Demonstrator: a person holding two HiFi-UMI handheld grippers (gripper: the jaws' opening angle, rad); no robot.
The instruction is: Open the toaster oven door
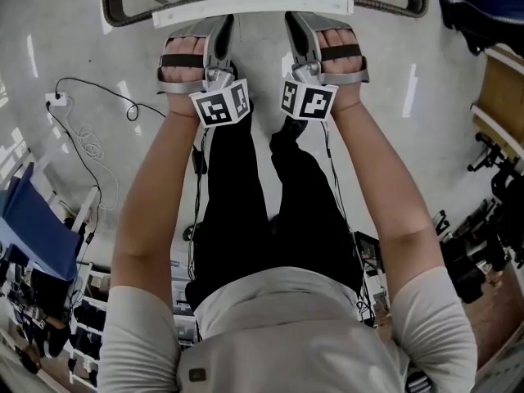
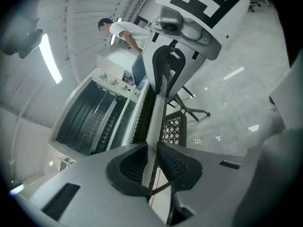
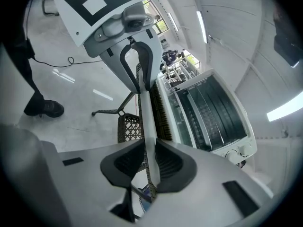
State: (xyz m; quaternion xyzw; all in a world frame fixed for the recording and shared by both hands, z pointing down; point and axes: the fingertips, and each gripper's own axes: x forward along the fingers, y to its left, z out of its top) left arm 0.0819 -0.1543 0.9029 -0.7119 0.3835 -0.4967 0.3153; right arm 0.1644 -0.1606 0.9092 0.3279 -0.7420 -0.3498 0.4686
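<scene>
From the head view, both hands (image 1: 182,60) reach forward over the person's black trousers. The left claw (image 1: 223,24) and right claw (image 1: 296,24) meet the white handle (image 1: 254,11) side by side, and their tips are lost under it. Beyond the handle lies the door (image 1: 123,11), a glass pane in a dark frame tipped out toward the person and cut off by the top edge. The toaster oven's body is out of sight here. A cable (image 1: 90,129) trails over the floor (image 1: 409,137).

In the left gripper view, the left claw (image 2: 152,160) is clamped on the handle (image 2: 154,122), which runs straight up between its pads. Farther along the handle the right claw (image 2: 164,84) grips it too. The toaster oven (image 2: 90,117) sits to the left with its racks showing dimly. A dark woven strip (image 2: 141,119) lies beside the handle, and I cannot tell what it is. A distant person (image 2: 125,30) is small and unclear.

In the right gripper view, the right claw (image 3: 150,162) is closed on the handle (image 3: 146,122), with the left claw (image 3: 141,77) ahead on the same bar. The toaster oven (image 3: 213,112) lies to the right, its knobs (image 3: 241,152) partly hidden by the claw's body.
</scene>
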